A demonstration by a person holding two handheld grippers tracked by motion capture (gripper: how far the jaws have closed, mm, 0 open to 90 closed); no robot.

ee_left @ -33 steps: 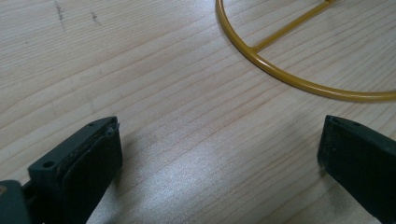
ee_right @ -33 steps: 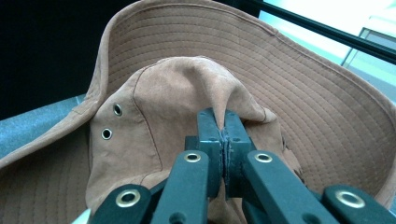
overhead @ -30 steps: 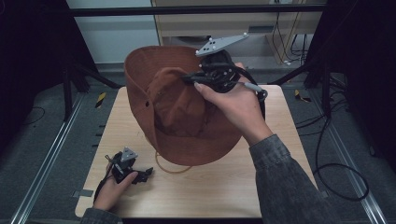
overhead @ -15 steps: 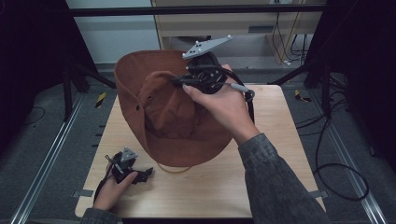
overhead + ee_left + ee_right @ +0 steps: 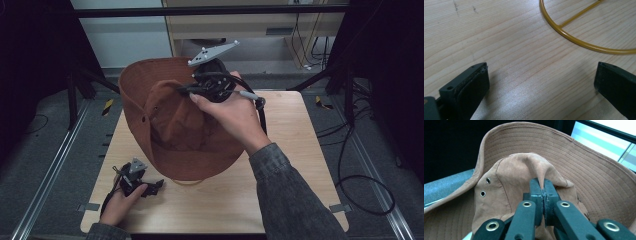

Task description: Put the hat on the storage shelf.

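A brown brimmed hat hangs tilted above the wooden surface, its crown pinched in our right gripper. In the right gripper view the two black jaws are pressed together on a raised fold of the crown, with the soft cloth bunching around them and two small metal eyelets showing on the side of the crown to the left. The stitched brim curves up behind and around the crown. From the high view the hat covers much of the far left part of the surface, its lower brim edge close above the wood, though we cannot tell whether it touches. Our right hand wraps the gripper's body from the near side, the grey three-cornered plate standing above it and a cable trailing down past the wrist.

Beneath the hat's near edge a thin yellow wire ring lies flat on the wood, with a straight spoke running inward from it.

Our left gripper rests low at the near left corner of the surface, held in our left hand, well apart from the hat. Its jaws stand spread wide over bare wood, with nothing between them, and the yellow ring lies just beyond them.
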